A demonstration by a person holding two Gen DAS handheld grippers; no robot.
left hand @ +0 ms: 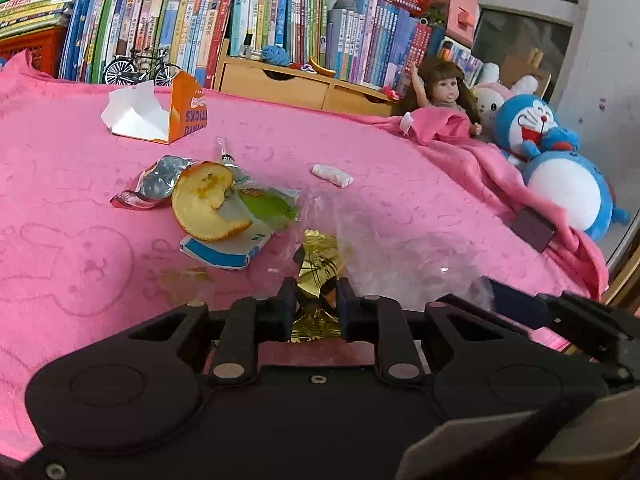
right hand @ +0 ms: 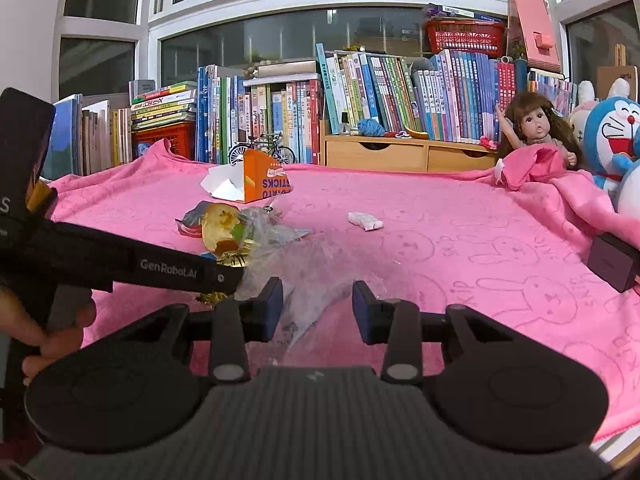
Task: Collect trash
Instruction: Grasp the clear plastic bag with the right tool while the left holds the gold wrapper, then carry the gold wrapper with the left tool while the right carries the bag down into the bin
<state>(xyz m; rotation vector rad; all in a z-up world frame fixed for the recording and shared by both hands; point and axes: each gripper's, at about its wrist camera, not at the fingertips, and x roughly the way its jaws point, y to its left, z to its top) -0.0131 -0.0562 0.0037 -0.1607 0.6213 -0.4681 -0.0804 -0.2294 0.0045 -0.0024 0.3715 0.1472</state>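
Covering the whole tabletop, a pink blanket (right hand: 460,240) carries the litter. Clear plastic bag (right hand: 316,276) lies crumpled at centre, its near edge running between the right gripper (right hand: 317,306) fingers; jaws stand partly spread, and whether the pads press the film I cannot tell. Left gripper (left hand: 316,306) has its jaws nearly together, pinching a crumpled gold foil wrapper (left hand: 322,258) just at the bag's 9 o'clock edge. Trash heap at 10 o'clock from the bag: orange peel (left hand: 208,202) on top of a blue-and-white carton (left hand: 224,252), with a green wrapper (left hand: 272,206) and a silver wrapper (left hand: 160,180) beside it. Orange snack box (left hand: 160,112) farther off at 11 o'clock. Small white wad (left hand: 333,176) alone at 12 o'clock.
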